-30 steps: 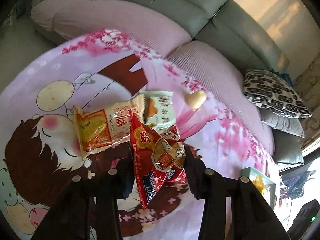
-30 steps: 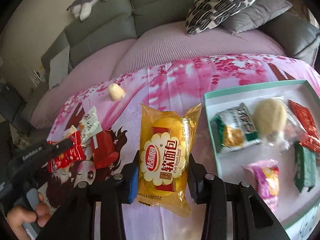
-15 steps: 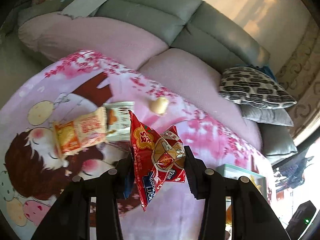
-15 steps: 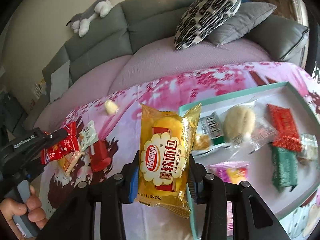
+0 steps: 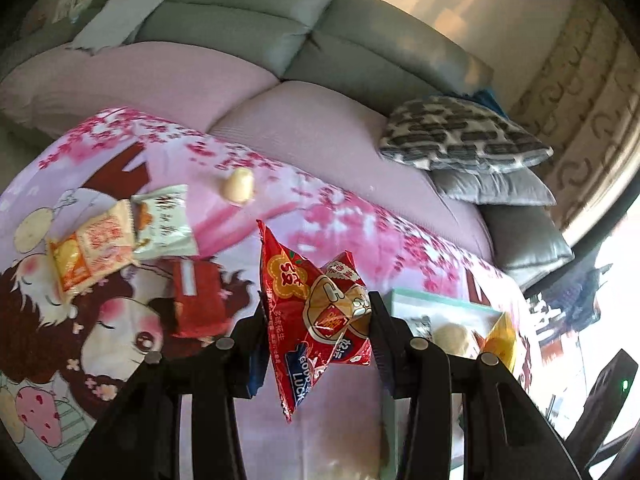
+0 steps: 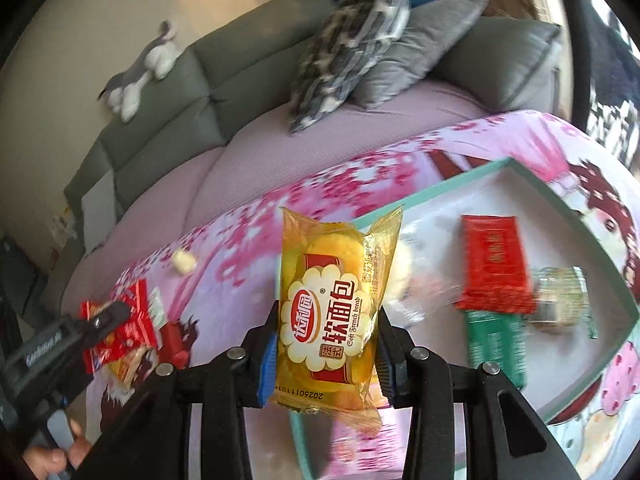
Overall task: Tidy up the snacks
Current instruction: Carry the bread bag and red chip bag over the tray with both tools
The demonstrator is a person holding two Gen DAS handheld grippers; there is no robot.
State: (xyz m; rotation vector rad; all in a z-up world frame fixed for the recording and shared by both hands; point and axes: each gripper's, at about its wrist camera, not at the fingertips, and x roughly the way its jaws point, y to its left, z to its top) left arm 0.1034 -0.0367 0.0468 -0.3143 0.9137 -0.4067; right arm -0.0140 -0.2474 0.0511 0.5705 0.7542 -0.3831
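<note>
A: Right wrist view: a yellow bread packet (image 6: pixel 332 312) is clamped in the right gripper (image 6: pixel 325 354) above the near rim of the teal tray (image 6: pixel 592 240), where several snacks are already laid.

B: A red peanut packet (image 5: pixel 316 312) is pinched by the left gripper (image 5: pixel 318 342). Three packets (image 5: pixel 96 248) and a small bun (image 5: pixel 239 185) are left on the pink cloth (image 5: pixel 340 220).
</note>
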